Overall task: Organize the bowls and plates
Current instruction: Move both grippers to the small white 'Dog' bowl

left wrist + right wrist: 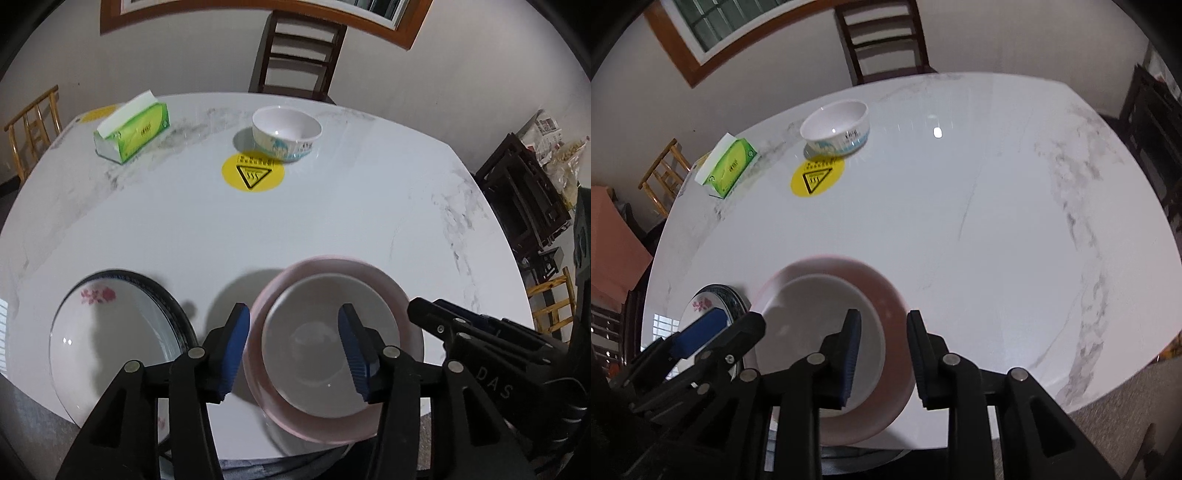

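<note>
A pink bowl with a white bowl nested inside it is near the table's front edge. My left gripper is open, its jaws straddling the left rims of both bowls without touching. My right gripper is open, its jaws straddling the pink bowl's right rim around the white bowl. A white plate with red flowers lies on a dark-rimmed plate to the left; it also shows in the right wrist view. A white bowl with blue print stands far across the table.
A green tissue box lies at the far left of the marble table. A round yellow warning sticker is in front of the far bowl. A dark wooden chair stands behind the table. Dark furniture stands to the right.
</note>
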Demonstrator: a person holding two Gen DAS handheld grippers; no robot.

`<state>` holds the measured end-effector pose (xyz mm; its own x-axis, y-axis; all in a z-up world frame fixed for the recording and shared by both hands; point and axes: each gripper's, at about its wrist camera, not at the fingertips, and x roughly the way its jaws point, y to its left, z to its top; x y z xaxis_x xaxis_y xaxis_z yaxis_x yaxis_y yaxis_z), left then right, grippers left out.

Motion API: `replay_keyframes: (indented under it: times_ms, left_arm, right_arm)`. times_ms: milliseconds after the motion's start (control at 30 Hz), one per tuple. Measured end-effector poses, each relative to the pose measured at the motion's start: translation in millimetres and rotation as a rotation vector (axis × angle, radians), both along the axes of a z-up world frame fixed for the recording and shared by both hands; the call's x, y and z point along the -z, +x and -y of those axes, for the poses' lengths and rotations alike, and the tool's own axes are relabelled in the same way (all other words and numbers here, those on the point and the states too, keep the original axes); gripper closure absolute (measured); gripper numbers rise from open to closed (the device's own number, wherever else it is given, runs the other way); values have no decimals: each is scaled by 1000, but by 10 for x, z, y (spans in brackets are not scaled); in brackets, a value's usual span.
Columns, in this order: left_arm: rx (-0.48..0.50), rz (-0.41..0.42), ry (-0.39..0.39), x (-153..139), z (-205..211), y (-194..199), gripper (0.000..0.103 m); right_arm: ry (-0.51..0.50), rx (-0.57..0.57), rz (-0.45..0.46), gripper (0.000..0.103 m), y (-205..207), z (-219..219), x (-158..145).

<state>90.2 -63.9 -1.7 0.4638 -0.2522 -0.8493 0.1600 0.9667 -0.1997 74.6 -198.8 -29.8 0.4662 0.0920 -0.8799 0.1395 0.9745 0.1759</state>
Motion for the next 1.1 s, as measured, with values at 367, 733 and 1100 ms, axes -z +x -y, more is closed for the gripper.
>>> replay_keyframes:
  times_ms: [367, 733, 1100]
  left_arm:
    - [-86, 10, 59, 95, -215, 271, 53]
    - [-115, 6, 152, 227, -303, 714, 53]
    - [-152, 8, 124, 342, -365, 1238, 53]
  right_arm:
    - [-77, -105, 65, 77, 197, 32, -36]
    - [-61, -190, 90, 77, 617, 293, 19]
    - [36, -175, 93, 77, 1105, 629, 138]
